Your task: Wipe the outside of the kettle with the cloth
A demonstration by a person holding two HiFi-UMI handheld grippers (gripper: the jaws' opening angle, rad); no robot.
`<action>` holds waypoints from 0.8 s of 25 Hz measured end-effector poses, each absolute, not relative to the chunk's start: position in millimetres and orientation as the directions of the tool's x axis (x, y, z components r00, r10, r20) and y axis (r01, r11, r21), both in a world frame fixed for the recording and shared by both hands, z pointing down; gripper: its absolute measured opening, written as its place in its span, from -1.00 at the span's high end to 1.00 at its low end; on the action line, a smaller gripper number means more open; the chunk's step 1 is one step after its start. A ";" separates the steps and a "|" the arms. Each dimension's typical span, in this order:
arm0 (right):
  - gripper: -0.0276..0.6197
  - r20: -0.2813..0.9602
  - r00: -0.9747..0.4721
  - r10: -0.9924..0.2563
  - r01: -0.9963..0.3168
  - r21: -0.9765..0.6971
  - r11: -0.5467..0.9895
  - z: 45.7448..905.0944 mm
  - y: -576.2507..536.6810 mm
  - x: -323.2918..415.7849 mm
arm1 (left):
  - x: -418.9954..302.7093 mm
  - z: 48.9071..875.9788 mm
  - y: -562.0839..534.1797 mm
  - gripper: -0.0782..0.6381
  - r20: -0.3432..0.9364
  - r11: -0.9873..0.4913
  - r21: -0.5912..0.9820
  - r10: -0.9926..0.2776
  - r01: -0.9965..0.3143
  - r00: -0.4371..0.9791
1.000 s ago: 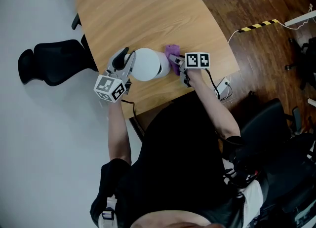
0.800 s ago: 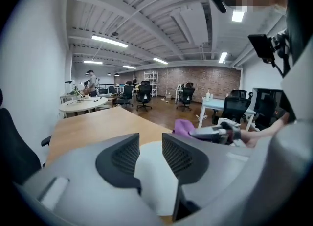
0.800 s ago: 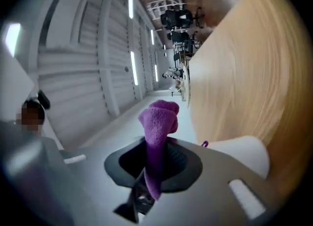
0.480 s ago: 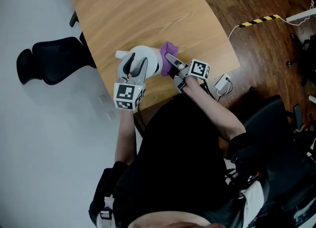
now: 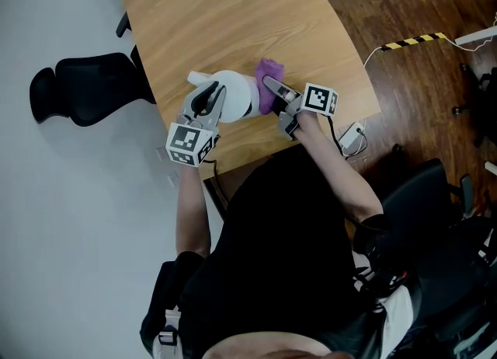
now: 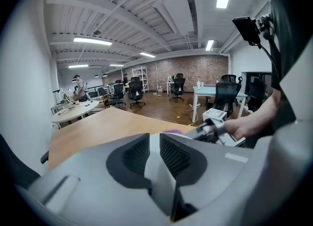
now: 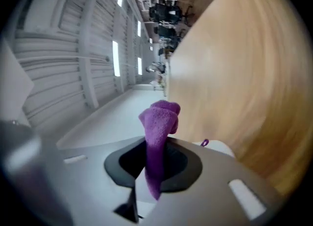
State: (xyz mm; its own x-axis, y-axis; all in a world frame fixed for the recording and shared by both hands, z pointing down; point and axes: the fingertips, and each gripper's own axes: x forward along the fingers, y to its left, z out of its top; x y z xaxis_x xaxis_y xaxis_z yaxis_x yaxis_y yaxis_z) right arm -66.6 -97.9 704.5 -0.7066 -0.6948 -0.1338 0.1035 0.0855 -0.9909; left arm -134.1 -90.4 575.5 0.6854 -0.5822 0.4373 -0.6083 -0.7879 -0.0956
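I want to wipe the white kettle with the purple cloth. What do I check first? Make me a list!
1. Is the cloth pinched tight? Ok: the right gripper is shut on it, and a bunch sticks out in front.
2. Is the kettle held steady? Ok: the left gripper has just been closing its jaws, and the white handle fills the gap between them.
3. Is the kettle fully on the table? Ok, though it stands close to the near edge.
4. Is the cloth pressing on the kettle's side? Cannot tell: the head view shows it right against the kettle, but not whether it touches.
5. Which parts are already clean? Cannot tell.
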 end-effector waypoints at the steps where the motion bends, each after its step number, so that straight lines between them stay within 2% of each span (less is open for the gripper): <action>1: 0.75 -0.253 -0.674 -0.694 0.145 -0.967 0.211 661.8 -102.0 -60.3 | -134.9 574.0 -92.2 0.73 0.437 -0.785 -0.095 -0.585 -0.612 0.683; 3: 0.75 -0.429 -0.631 -0.647 0.200 -0.895 0.398 599.4 -105.7 -55.6 | -133.4 576.6 -91.2 0.73 0.453 -0.790 -0.126 -0.584 -0.600 0.674; 5: 0.75 -0.455 -0.642 -0.617 0.206 -0.878 0.433 595.6 -108.4 -64.7 | -130.9 582.3 -88.8 0.72 0.477 -0.796 -0.176 -0.583 -0.579 0.657; 7: 0.75 -0.379 -0.675 -0.633 0.157 -0.912 0.380 637.9 -116.7 -73.8 | -130.3 588.4 -87.4 0.72 0.494 -0.803 -0.208 -0.579 -0.559 0.648; 10: 0.75 -0.089 -0.741 -0.666 0.061 -0.996 0.065 747.5 -118.8 -90.8 | -130.5 592.9 -87.3 0.71 0.504 -0.804 -0.207 -0.576 -0.557 0.643; 12: 0.75 0.105 -0.774 -0.624 -0.054 -0.993 -0.101 818.4 -113.5 -96.3 | -128.9 590.4 -89.0 0.71 0.495 -0.796 -0.206 -0.587 -0.569 0.641; 14: 0.76 0.211 -0.795 -0.569 -0.137 -0.976 -0.170 854.6 -108.4 -97.1 | -128.0 589.4 -89.9 0.71 0.482 -0.793 -0.201 -0.591 -0.575 0.647; 17: 0.75 0.228 -0.824 -0.519 -0.195 -0.974 -0.118 833.3 -112.6 -95.3 | -141.0 587.7 -90.1 0.67 0.494 -0.736 -0.141 -0.632 -0.662 0.597; 20: 0.75 0.067 -0.836 -0.545 -0.122 -0.990 0.064 766.9 -129.1 -93.5 | -172.5 594.5 -87.2 0.65 0.525 -0.563 -0.072 -0.723 -0.824 0.448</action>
State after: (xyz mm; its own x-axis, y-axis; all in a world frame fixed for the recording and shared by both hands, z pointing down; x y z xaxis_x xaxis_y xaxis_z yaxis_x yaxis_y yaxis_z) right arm -93.5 -129.1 766.9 -0.8358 -0.5450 0.0674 -0.1218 0.0643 -0.9905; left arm -172.5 -87.2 594.5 0.4482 -0.7233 0.5253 -0.8236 -0.5626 -0.0720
